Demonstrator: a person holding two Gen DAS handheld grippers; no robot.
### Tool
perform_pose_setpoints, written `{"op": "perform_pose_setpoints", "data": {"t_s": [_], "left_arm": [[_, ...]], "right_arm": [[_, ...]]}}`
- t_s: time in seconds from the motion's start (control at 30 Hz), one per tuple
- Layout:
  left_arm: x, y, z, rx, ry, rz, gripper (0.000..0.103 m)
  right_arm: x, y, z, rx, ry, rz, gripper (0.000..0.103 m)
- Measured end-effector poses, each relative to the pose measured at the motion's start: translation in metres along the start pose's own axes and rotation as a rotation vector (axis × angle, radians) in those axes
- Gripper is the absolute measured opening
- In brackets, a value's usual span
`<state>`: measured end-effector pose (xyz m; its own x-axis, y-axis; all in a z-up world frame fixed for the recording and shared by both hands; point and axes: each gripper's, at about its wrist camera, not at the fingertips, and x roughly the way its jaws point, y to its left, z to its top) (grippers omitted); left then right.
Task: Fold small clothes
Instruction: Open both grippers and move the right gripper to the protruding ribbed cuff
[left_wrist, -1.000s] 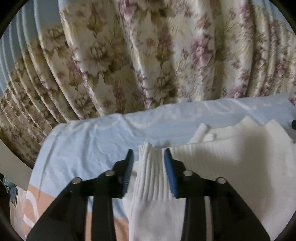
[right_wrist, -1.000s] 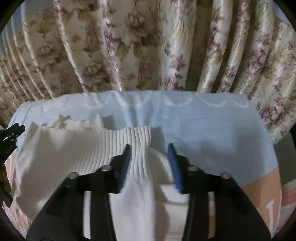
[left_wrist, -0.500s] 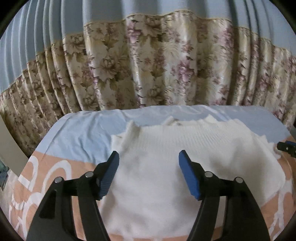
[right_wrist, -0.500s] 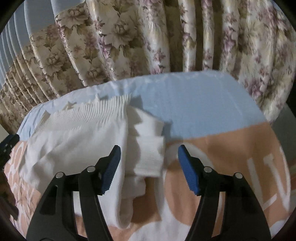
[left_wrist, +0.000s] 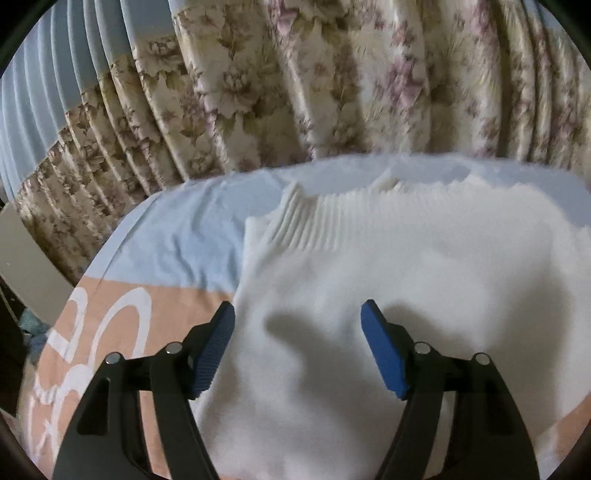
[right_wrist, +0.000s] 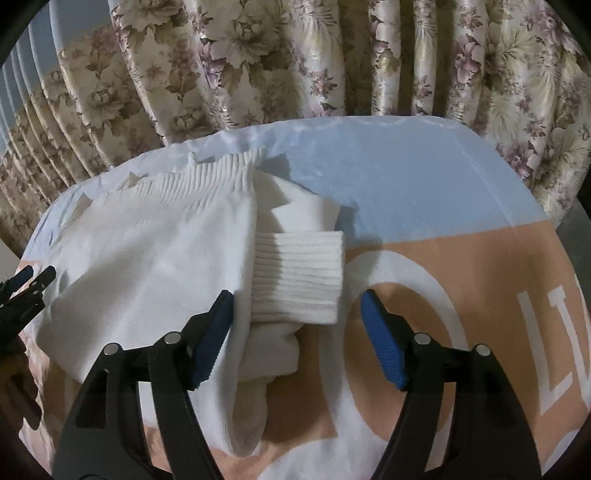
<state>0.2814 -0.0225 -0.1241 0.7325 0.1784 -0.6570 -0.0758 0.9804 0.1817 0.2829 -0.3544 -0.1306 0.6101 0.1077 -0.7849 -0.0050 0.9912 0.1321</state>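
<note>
Grippers: we hold left gripper (left_wrist: 297, 349) and right gripper (right_wrist: 297, 341) spread, empty, above the sweater (left_wrist: 388, 295).
Around: cuff (right_wrist: 297, 277) between our right fingers; curtain (right_wrist: 295, 62) behind bedsheet (right_wrist: 424, 192).

Sweater (left_wrist: 369, 288): right side and lower hem cut off by frame edge in left view; far collar edge blurred. In right view, left claw (right_wrist: 26, 284) only partly in frame. Sleeve (right_wrist: 295, 280) end tucks under the body, hidden. Bedsheet (right_wrist: 406, 192) lettering cropped at right.
</note>
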Motion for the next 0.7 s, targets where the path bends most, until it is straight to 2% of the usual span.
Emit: {"op": "perform_pose_setpoints", "data": {"t_s": [0.13, 0.27, 0.37, 0.53, 0.67, 0.7], "left_arm": [[-0.024, -0.016, 0.014, -0.017, -0.082, -0.082, 0.072], [-0.035, -0.044, 0.027, 0.010, -0.111, -0.151, 0.072], [-0.032, -0.061, 0.028, 0.011, -0.088, -0.189, 0.072], [-0.025, -0.082, 0.020, 0.016, -0.062, -0.218, 0.072], [-0.016, -0.086, 0.012, 0.010, -0.039, -0.212, 0.072], [-0.013, -0.085, 0.009, 0.004, -0.033, -0.209, 0.072]], "right_arm": [[0.004, -0.003, 0.008, 0.016, 0.000, 0.012, 0.072], [0.013, -0.005, 0.015, 0.034, 0.017, 0.035, 0.072], [0.020, -0.005, 0.016, 0.031, 0.034, 0.037, 0.074], [0.029, -0.014, 0.012, 0.049, 0.056, 0.014, 0.089], [0.032, -0.018, 0.010, 0.074, 0.057, 0.048, 0.090], [0.032, -0.016, 0.010, 0.069, 0.055, 0.056, 0.086]]}}
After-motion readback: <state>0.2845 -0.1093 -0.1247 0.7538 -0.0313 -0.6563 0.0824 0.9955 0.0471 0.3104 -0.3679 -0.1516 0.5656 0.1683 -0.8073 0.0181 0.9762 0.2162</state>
